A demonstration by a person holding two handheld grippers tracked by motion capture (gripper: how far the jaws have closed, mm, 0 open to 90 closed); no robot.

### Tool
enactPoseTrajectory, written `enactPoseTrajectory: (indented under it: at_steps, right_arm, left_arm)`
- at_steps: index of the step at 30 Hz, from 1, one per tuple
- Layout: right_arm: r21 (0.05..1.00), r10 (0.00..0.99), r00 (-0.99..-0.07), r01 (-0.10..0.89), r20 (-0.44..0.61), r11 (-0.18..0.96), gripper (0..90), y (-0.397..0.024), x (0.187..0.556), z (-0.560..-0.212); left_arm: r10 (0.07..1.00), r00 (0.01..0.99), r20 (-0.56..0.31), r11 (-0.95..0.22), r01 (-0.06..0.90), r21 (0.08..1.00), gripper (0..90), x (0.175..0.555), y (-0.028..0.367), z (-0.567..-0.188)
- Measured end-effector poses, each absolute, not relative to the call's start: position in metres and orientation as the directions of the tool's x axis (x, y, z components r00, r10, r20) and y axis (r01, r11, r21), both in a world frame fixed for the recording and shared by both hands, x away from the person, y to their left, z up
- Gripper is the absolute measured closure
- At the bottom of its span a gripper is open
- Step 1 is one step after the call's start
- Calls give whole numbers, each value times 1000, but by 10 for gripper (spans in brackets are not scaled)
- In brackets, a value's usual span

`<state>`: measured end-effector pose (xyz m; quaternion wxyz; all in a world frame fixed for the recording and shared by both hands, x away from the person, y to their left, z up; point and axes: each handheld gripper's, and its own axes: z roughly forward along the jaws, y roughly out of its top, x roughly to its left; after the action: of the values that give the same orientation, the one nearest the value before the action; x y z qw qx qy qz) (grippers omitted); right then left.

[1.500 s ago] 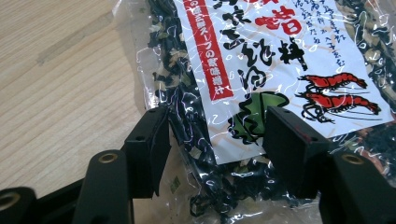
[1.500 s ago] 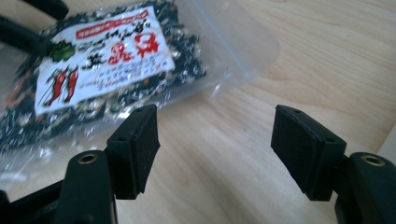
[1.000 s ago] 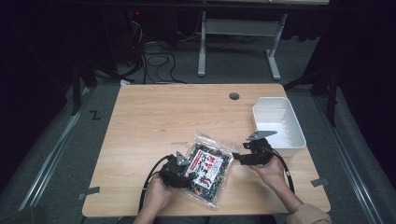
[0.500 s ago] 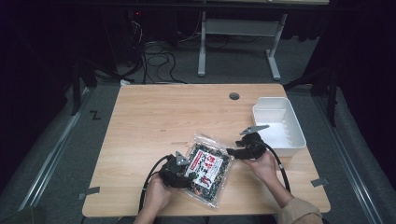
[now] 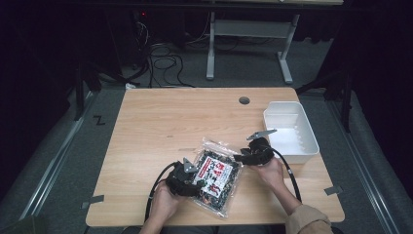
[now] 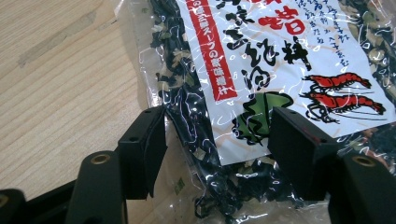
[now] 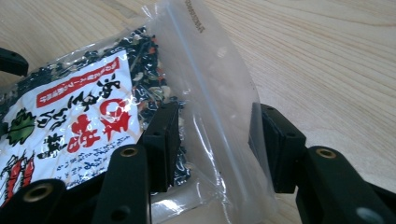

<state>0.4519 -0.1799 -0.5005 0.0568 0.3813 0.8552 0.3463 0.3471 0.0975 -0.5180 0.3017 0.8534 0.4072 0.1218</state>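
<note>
A clear bag of dried seaweed mix (image 5: 216,178) lies flat on the wooden counter (image 5: 160,126) near its front edge, skewed so one sealed end points toward the white bin (image 5: 290,130) at the right and the other toward the person. The two grippers work it from opposite ends, which looks like a handover of the hold, or a move to stretch it between them. The left gripper (image 5: 184,176) sits at the bag's near-left corner; in the left gripper view its fingers (image 6: 147,149) stand apart either side of that corner, the plastic and the label with its red shrimp drawing between them but not pinched. These fingers have just been opening — so this side seems to be letting go. The right gripper (image 5: 253,155) comes in from the bin side; in the right gripper view its fingers (image 7: 163,140) straddle the empty clear flap above the contents, and they have just been closing, though a gap shows on both sides and the film is not yet squeezed. Taking the bag by that flat flap makes sense — it is thin, free of the lumpy filling, and lets the bag hang below the grip when lifted, probably toward the bin close by.
</note>
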Motion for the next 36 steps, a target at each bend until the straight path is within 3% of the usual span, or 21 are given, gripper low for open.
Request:
enactPoseTrajectory:
  at_steps: [7,18,24,29,36]
  right_arm:
    - [631,691,-699,623,183,462,717,-184,455,-500]
    - [646,672,-716,606,189,464,892,-187,455,-500]
    - [660,648,-742,576,173,482,899,-187,454,-498]
    - [670,646,-746,563,162,483,900,-187,452,-494]
    - [686,630,-763,537,147,490,900,-192,450,-481]
  left_arm:
    - [768,639,-37,-486,619,616,368,347,97,-518]
    - [770,637,-39,-483,621,617,365,347,97,-518]
    - [775,630,-51,-468,626,624,357,348,99,-520]
    - [796,596,-104,-418,666,618,277,352,104,-523]
    - [803,589,-93,-411,658,631,263,352,103,-521]
